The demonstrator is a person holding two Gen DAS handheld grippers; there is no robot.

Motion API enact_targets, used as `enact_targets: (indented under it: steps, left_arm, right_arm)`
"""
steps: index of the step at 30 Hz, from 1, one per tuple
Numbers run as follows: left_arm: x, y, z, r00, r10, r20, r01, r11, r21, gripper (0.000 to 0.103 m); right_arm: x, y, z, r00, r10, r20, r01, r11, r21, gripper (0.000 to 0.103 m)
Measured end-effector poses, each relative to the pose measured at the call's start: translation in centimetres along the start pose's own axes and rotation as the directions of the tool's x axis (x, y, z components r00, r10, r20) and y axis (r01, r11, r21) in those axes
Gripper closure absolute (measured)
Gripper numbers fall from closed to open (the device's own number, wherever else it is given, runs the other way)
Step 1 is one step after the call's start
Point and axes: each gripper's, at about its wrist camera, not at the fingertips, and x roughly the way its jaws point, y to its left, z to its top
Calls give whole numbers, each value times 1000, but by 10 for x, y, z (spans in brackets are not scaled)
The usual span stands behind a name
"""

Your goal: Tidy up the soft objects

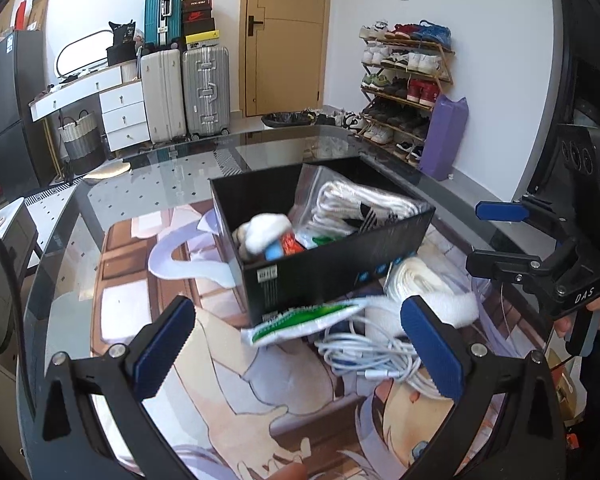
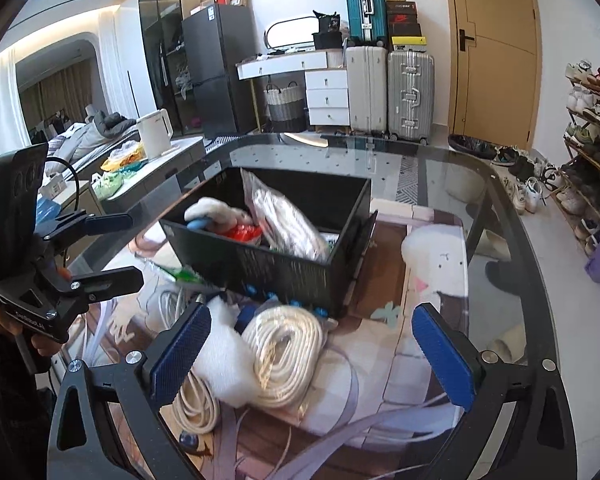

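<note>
An open black box (image 1: pixel 332 276) stands on the printed mat and holds a white sock (image 1: pixel 266 232), a bagged white cable (image 1: pixel 360 204) and small red and blue items. In front of it lie a green-and-white packet (image 1: pixel 300 320), a loose white cable bundle (image 1: pixel 364 356), a white foam piece (image 2: pixel 224 356) and a bagged coil of white rope (image 2: pixel 288 356). My left gripper (image 1: pixel 300 352) is open above the packet and cable, touching neither. My right gripper (image 2: pixel 312 354) is open over the coil and foam, its pads apart from them. Each gripper also shows at the edge of the other's view, open.
The mat (image 1: pixel 260 400) covers a round glass table (image 1: pixel 60 240). Beyond the table are suitcases (image 1: pixel 204 92), a shoe rack (image 1: pixel 408 80) and a purple bag (image 1: pixel 444 136). A white kettle (image 2: pixel 156 134) stands on a side counter to the left. A hand (image 2: pixel 40 344) grips the left tool.
</note>
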Motion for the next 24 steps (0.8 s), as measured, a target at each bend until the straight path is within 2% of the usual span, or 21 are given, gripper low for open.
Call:
enact_targets:
  steps: [5,12,24]
  left_arm:
    - [3,-1,-6,1000,-5,-19,5,1000,-10,0]
    - [8,-4,-8,999,-17,-35,17,1000,-2,0]
    - [17,-8,-17,995,-35,-93,38,999,37,0]
  right_arm:
    - [1,1,-2,1000,13,-3,-13,1000,1,1]
    - [7,15,-3,999,43,-27,-44,998,-55,1]
    - [35,40,-18,991,57,-117,-75,985,-153,1]
